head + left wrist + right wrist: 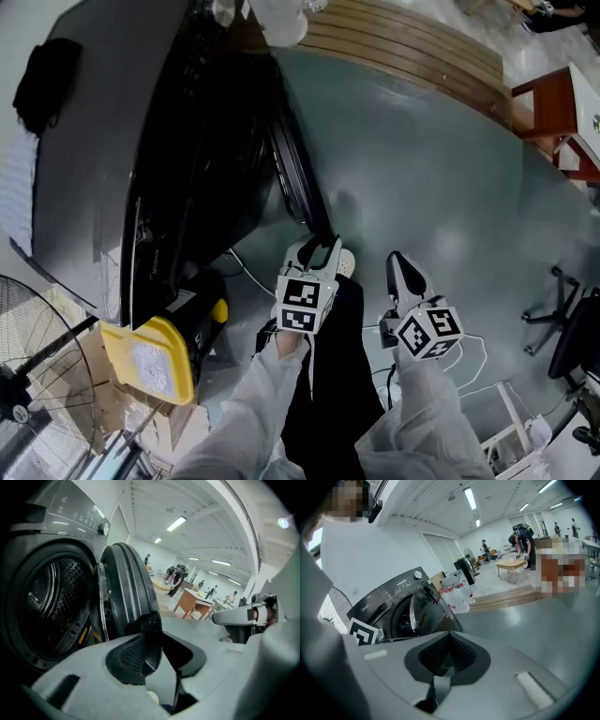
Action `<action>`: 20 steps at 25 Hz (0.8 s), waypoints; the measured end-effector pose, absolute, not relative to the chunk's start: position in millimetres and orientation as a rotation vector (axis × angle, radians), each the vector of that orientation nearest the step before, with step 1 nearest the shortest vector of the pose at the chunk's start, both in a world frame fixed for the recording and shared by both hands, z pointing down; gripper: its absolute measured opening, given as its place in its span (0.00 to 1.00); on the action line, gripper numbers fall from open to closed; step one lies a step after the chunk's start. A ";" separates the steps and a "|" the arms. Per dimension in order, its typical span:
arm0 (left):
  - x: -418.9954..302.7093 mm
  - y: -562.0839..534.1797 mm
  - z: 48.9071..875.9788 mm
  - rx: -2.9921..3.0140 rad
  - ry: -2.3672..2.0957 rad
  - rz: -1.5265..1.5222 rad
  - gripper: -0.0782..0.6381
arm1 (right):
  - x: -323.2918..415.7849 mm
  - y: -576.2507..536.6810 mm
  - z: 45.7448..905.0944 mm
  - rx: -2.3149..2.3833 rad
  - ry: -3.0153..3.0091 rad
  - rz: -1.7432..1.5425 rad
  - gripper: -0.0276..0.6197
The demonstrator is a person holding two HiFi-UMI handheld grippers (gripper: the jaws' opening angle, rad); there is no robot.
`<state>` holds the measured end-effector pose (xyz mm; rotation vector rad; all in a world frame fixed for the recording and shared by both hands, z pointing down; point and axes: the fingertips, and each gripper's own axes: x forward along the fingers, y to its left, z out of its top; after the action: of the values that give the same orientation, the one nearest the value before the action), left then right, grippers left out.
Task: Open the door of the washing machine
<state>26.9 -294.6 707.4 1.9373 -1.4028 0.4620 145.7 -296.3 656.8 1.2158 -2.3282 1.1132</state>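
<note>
The glossy grey floor [422,150] carries the dark washing machine [103,141] at the left. A slatted wooden platform [412,47] lies along its far edge. A thin white cable [248,272] trails across it near the machine's front, and an office chair [572,328] stands at the right.

Bright ceiling lights [176,523] (fisheye-warped edges)

Dark grey washing machine [94,141], yellow container [122,342]

washing machine door [298,178] open, left tool [319,247] near it.
</note>
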 end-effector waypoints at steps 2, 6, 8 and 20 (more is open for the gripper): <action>39.0 -301.4 707.7 1.944 -1.382 0.451 0.28 | 154.6 -298.0 657.4 1.233 -2.317 1.121 0.05; 65.8 -319.1 707.5 1.985 -1.325 0.449 0.28 | 171.9 -304.0 659.0 1.259 -2.299 1.126 0.05; 80.3 -328.8 707.1 2.010 -1.291 0.459 0.28 | 180.3 -306.8 659.6 1.270 -2.291 1.129 0.05; 153.4 -401.3 706.2 2.007 -1.291 0.448 0.24 | 236.0 -339.1 665.6 1.363 -2.229 1.153 0.05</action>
<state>153.4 -401.3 706.2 2.0069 -1.2912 0.4483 236.0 -339.1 665.6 1.3628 -2.2293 1.1528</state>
